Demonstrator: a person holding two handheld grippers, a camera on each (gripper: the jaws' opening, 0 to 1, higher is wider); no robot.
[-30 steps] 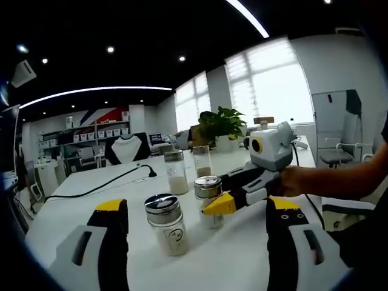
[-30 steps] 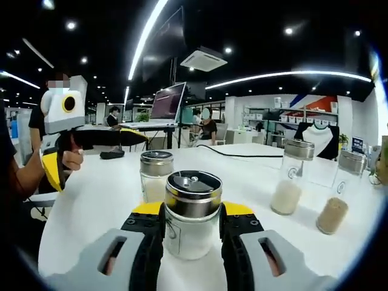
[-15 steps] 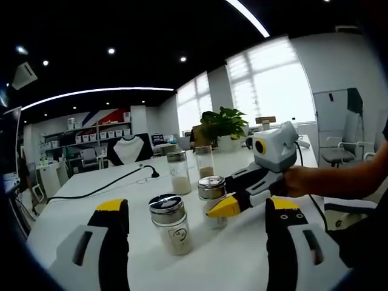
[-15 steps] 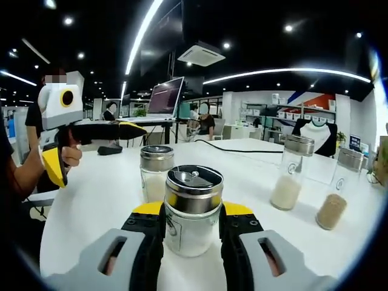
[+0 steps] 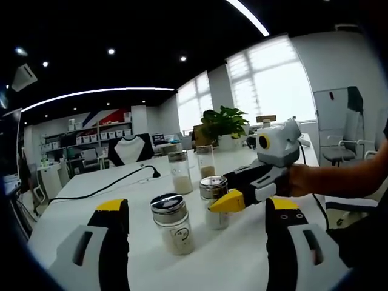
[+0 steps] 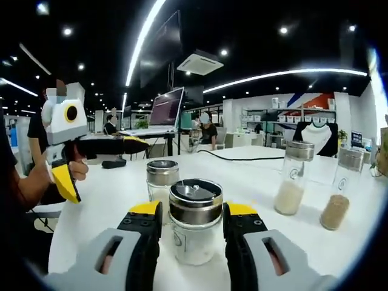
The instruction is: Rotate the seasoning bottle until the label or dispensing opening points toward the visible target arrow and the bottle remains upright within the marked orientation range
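The right hand-held gripper [image 6: 195, 223] has its two yellow-tipped jaws set either side of the seasoning bottle [image 6: 195, 227], level with the glass just under the metal shaker lid [image 6: 195, 200]. In the right gripper view thin slivers of glass show between the pads and the bottle wall, so whether the jaws are pressing on it or merely bracketing it is more than can be told; gripping high, near the lid, would suit turning the bottle about its own axis without tipping it. The bottle stands upright on the white worktop [image 6: 109, 194], holding pale powder, with a small printed mark low on the glass. No target arrow can be made out on the worktop, so how far the turn has come cannot be judged.

The left hand-held gripper [image 5: 197, 227] is held off, its jaws wide apart and empty, well back from the bottles; it seems parked as a spare, free to steady something if needed. From its side the right gripper's yellow tip lies against the seasoning bottle [image 5: 213, 203].

Just beside and nearer the left gripper stands a second shaker bottle [image 5: 173, 224], upright and untouched. Farther off stand two taller jars, one of pale powder [image 5: 178, 172] and one of brownish grains [image 5: 204, 160]. A black cable [image 5: 103, 187] trails across the worktop, with a potted plant [image 5: 223, 127] at its far end.
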